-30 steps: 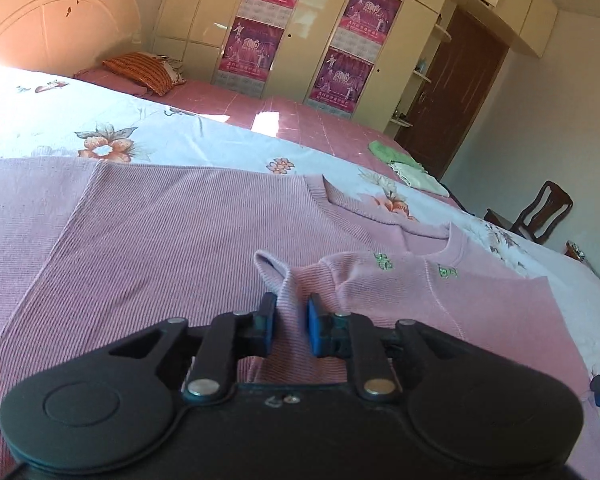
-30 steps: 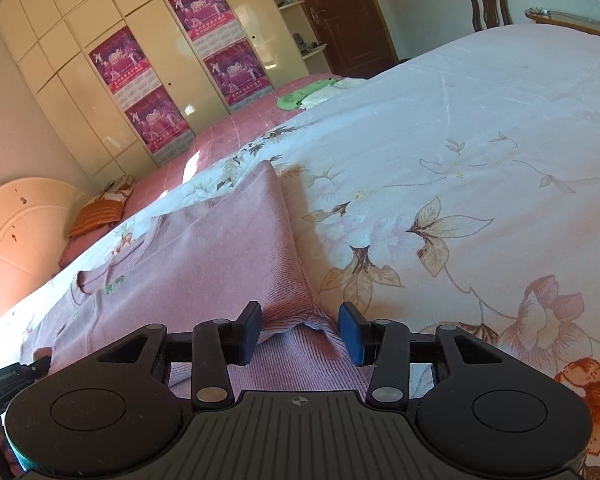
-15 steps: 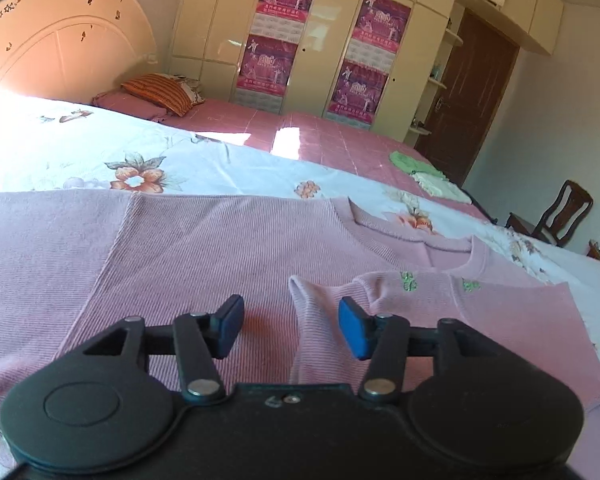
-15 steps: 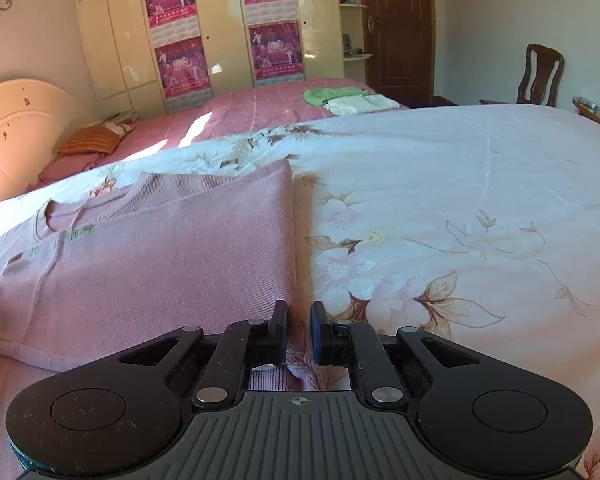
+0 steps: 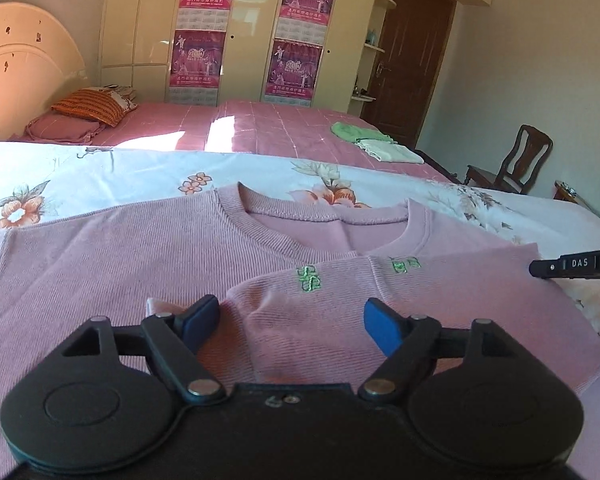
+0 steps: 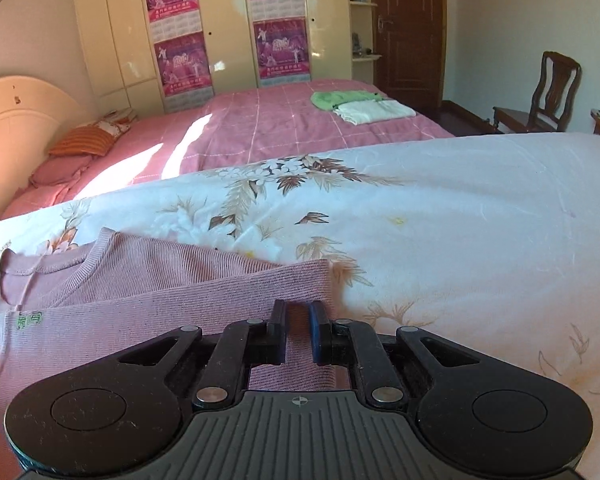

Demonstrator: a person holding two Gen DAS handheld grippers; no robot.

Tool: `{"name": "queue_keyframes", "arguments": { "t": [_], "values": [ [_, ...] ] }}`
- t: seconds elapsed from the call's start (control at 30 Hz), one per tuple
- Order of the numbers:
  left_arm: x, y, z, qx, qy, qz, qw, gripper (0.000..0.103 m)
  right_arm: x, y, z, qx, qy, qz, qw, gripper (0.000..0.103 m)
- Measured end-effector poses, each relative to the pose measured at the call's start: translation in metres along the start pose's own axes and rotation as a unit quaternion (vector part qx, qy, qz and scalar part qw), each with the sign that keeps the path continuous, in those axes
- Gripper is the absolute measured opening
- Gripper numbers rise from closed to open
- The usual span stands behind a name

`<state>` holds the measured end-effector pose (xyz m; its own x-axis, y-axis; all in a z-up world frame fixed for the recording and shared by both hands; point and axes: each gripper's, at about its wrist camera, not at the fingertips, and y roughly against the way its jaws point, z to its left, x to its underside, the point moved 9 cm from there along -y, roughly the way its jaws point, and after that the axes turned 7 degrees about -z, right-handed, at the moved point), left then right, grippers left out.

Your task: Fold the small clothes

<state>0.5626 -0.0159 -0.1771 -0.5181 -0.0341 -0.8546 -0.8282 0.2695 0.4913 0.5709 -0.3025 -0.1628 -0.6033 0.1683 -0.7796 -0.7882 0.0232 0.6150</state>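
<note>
A pink ribbed sweater [image 5: 140, 248] lies flat on the floral sheet [image 6: 460, 220], collar toward the far side. One side is folded over the chest, showing green stitching [image 5: 308, 280]. My left gripper [image 5: 294, 316] hovers over the near end of that fold. Its jaws are opening wide, and the cloth lies under the gap untouched by the pads. My right gripper [image 6: 298, 312] sits at the fold's right edge near its far corner. Its pads are nearly together with a strip of the pink sweater [image 6: 140, 312] pinched between them. In the left wrist view the right gripper [image 5: 540, 270] pokes in from the right.
Behind the floral bed stands a second bed with a pink cover [image 5: 284, 128], holding folded green and white clothes [image 6: 356, 104] and an orange pillow [image 5: 92, 108]. A wooden chair [image 6: 548, 92], a dark door and a wardrobe with posters line the far wall.
The left jaws let go of the folded cloth tip and spread wide. The right jaws closed at the sweater's folded edge, and that gripper swung along the edge toward the collar end.
</note>
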Motion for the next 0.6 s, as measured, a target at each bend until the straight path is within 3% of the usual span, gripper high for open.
{"name": "queue_keyframes", "arguments": {
  "t": [0.13,0.27,0.33,0.47,0.6],
  "values": [
    [0.021,0.042,0.01,-0.007,-0.009,0.0,0.9999,0.079,0.032,0.049,0.008,-0.026,0.023,0.004,0.999,0.01],
    [0.051,0.074,0.021,-0.028,-0.006,0.013,0.9995,0.08,0.087,0.103,0.01,-0.041,0.057,-0.032,0.997,0.01],
    [0.047,0.072,0.022,-0.032,0.004,0.011,0.9994,0.08,0.093,0.104,0.015,-0.028,0.075,-0.052,0.995,0.01],
    [0.04,0.072,0.022,-0.054,0.015,0.013,0.9983,0.08,0.075,0.098,0.025,-0.011,0.06,-0.045,0.997,0.01],
    [0.048,0.076,0.021,-0.071,-0.012,0.025,0.9971,0.08,0.092,0.1,0.024,-0.001,0.071,-0.036,0.997,0.01]
  ]
}}
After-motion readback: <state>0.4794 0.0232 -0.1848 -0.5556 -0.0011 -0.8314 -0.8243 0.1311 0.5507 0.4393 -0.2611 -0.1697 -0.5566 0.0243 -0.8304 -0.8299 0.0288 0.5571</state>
